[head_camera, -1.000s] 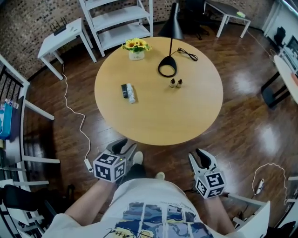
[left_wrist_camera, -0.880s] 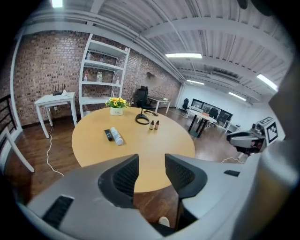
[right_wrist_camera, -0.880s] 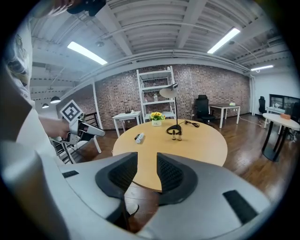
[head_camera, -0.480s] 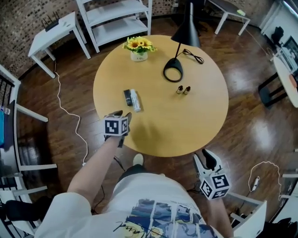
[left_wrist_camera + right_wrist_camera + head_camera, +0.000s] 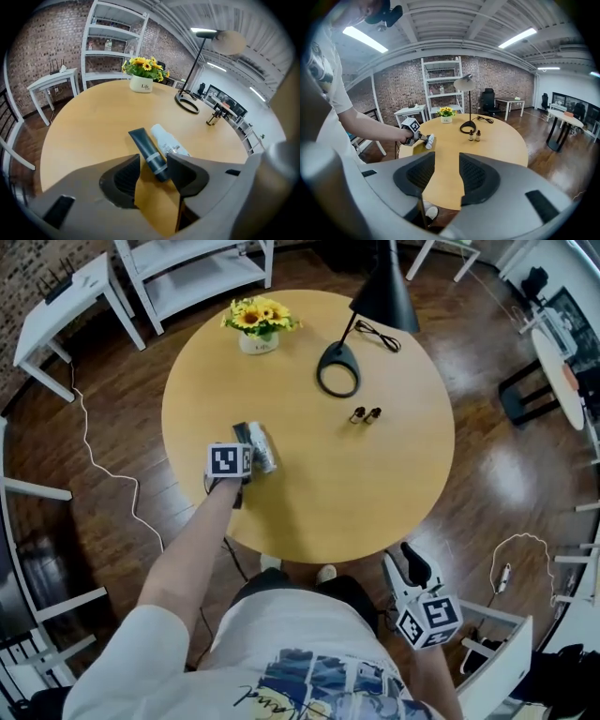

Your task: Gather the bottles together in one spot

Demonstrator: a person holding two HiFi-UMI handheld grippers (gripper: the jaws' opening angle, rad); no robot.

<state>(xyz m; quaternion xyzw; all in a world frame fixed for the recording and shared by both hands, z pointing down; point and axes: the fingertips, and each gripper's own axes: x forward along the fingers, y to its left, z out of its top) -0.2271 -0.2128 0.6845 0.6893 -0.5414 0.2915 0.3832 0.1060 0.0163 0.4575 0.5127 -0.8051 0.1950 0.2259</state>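
Your left gripper [image 5: 154, 169] has its jaws just opening, astride the dark tube's [image 5: 149, 151] near end; the tube lies flat, pointing away, beside the white bottle [image 5: 167, 140]. Right gripper [image 5: 446, 176] jaws: just opened, empty.

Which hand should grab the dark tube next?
Left. The left gripper, jaws just opening, has the dark plastic tube between them; the right gripper, just opened too, empty, hangs beyond the round wooden table.

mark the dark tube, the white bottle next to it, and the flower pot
dark tube [image 5: 146, 147]: left gripper view, middle of its body.
white bottle [image 5: 167, 140]: left gripper view, middle of its body.
flower pot [image 5: 258, 342]: head view, white front wall.
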